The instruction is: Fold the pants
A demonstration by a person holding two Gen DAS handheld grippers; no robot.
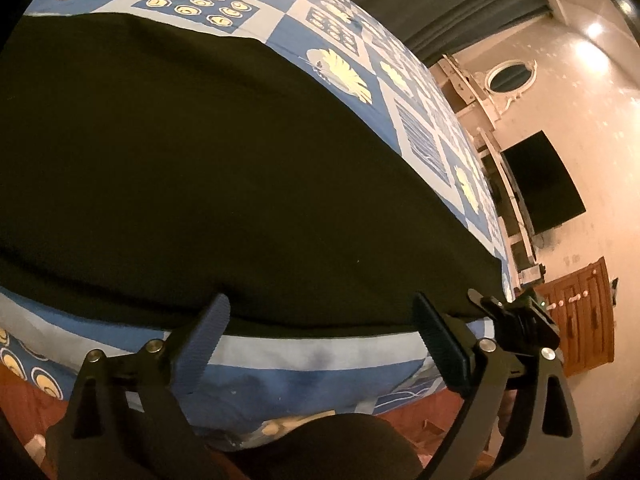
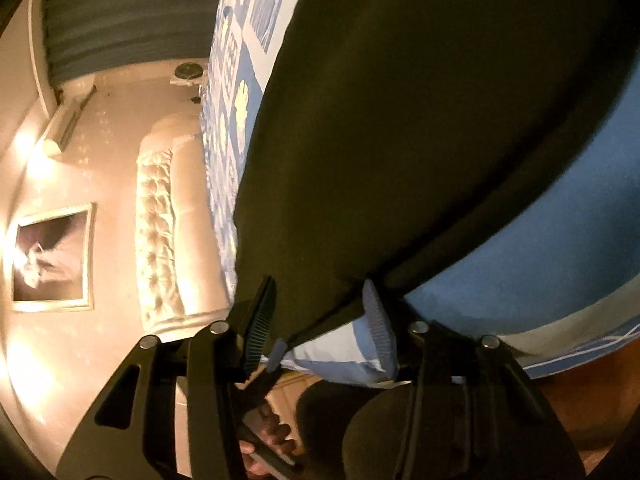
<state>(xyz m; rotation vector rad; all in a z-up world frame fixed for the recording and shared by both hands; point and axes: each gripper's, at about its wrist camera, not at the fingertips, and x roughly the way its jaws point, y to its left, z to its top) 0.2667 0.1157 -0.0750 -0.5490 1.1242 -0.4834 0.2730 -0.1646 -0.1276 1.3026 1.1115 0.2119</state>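
The left gripper (image 1: 320, 320) hangs with its jaws spread wide, holding nothing, its two ribbed fingers (image 1: 204, 344) poised just at the near hem of the dark pants (image 1: 180, 168). The pants lie flat and broad across the patterned blue bedspread (image 1: 340, 76), their near edge running along the bed's front border.

The right gripper (image 2: 320, 304) is turned on its side and also stands parted; a corner of the pants (image 2: 400, 120) dips between its fingers (image 2: 378, 320), though whether the pads actually touch the cloth cannot be told (the picture is blurred there). The left gripper's body shows in the left wrist view just beside that same corner region, so the two tools work close together on the near edge.

The step in hand looks like taking hold of the near hem at two points. To do it well, each gripper should slide one finger under the cloth and one over, catching only the pants and not the bedspread (image 2: 540, 272) beneath. Both should close before either lifts, then rise together so the fold line stays straight. Beyond the bed stand a tufted headboard (image 2: 160, 236) and a framed picture (image 2: 52, 256).
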